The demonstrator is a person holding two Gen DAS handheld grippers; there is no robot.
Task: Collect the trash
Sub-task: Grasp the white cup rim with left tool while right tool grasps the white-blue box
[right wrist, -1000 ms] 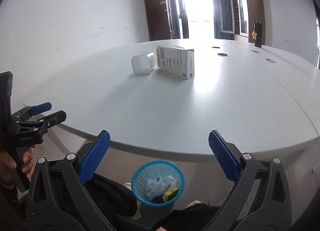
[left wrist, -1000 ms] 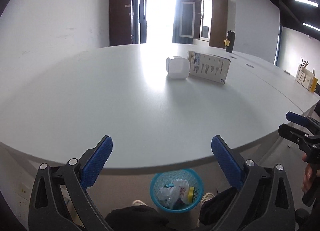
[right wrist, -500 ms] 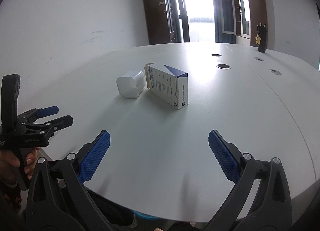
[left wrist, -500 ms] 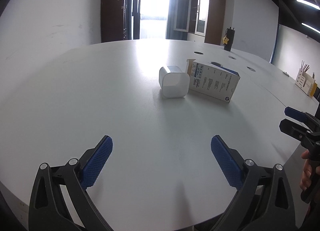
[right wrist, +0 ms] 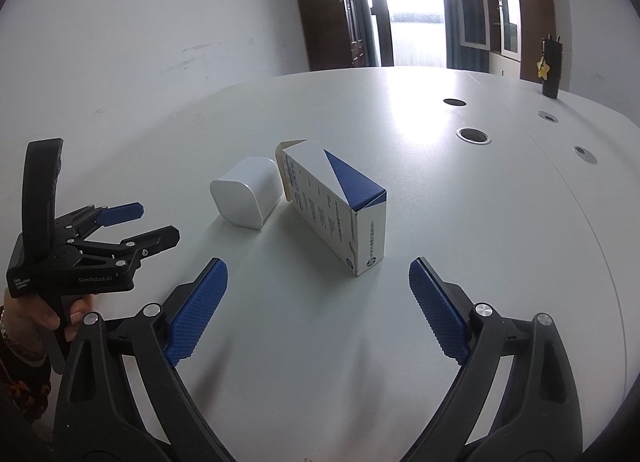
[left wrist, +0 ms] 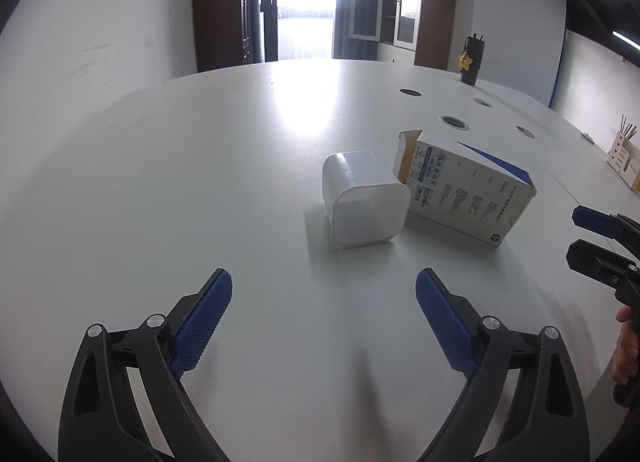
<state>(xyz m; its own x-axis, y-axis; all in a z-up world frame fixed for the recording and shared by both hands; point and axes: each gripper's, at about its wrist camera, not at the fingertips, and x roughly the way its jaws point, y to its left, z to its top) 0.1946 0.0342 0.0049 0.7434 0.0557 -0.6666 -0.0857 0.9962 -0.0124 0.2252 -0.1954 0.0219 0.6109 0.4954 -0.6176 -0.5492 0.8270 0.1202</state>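
A white plastic cup (left wrist: 364, 197) lies on its side on the white table (left wrist: 200, 181), touching an opened white and blue carton (left wrist: 468, 193) to its right. Both also show in the right wrist view: the cup (right wrist: 246, 191) and the carton (right wrist: 336, 209). My left gripper (left wrist: 324, 318) is open and empty, a short way in front of the cup. It also shows at the left of the right wrist view (right wrist: 158, 223). My right gripper (right wrist: 318, 310) is open and empty, just in front of the carton's near end. It also shows in the left wrist view (left wrist: 576, 236).
Round cable holes (right wrist: 473, 135) dot the table further back. A black bottle with a yellow star (left wrist: 470, 65) stands at the far edge. A wooden holder (left wrist: 624, 159) sits at the far right. Cabinets and a bright doorway are behind the table.
Both grippers have risen and moved forward over the table toward the cup and carton, which now look much nearer. The blue waste basket below the table edge has dropped out of view.
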